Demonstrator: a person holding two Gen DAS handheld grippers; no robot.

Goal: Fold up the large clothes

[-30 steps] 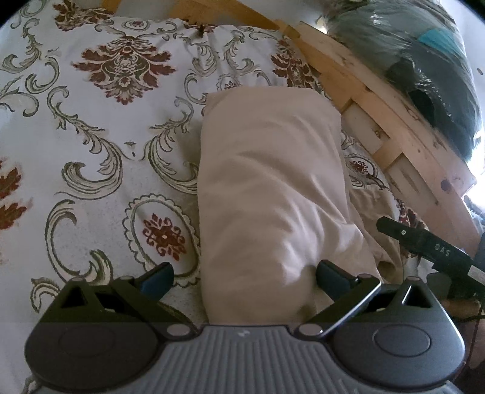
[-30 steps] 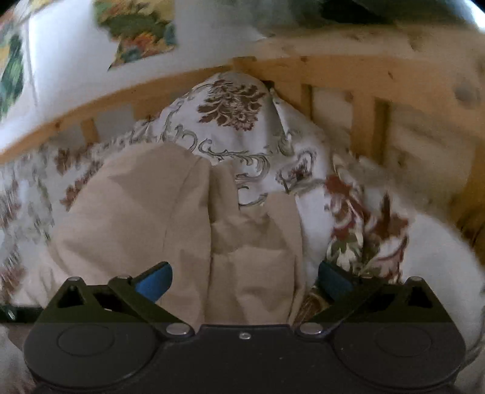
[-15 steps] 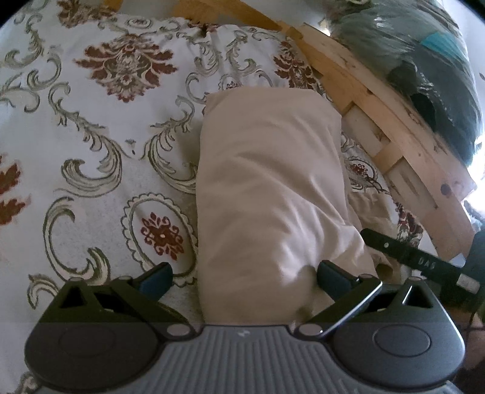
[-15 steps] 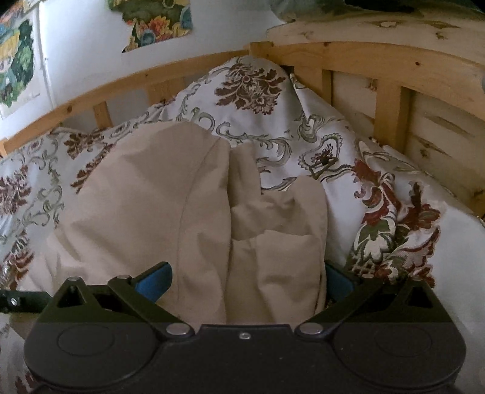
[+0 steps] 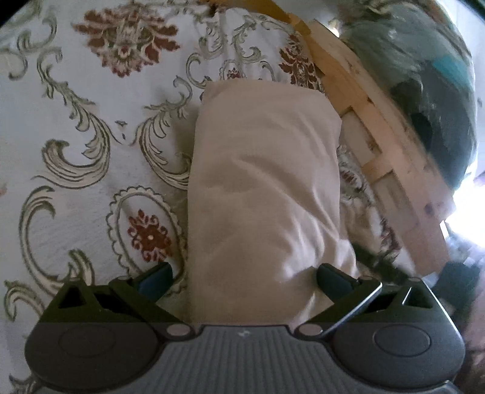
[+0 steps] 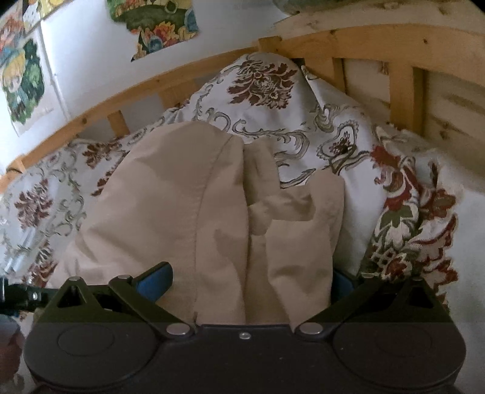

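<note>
A beige garment (image 5: 266, 188) lies folded into a long narrow bundle on a patterned bedspread (image 5: 75, 157). My left gripper (image 5: 242, 277) is open, its fingers either side of the bundle's near end. In the right wrist view the same beige garment (image 6: 188, 224) shows a seam and bunched folds toward the right. My right gripper (image 6: 248, 277) is open over its near edge; cloth hides most of the right finger. Whether the fingers touch the cloth I cannot tell.
A wooden bed frame (image 5: 388, 151) runs along the right, with dark bags (image 5: 433, 91) behind it. In the right wrist view a wooden headboard (image 6: 409, 78), a patterned pillow (image 6: 263, 88), a floral cushion (image 6: 409, 224) and wall posters (image 6: 157, 24) stand beyond the garment.
The right gripper has moved closer over the garment and steadied. The left gripper shifted slightly forward; the other gripper's bar has left the left wrist view. Both stay open.
</note>
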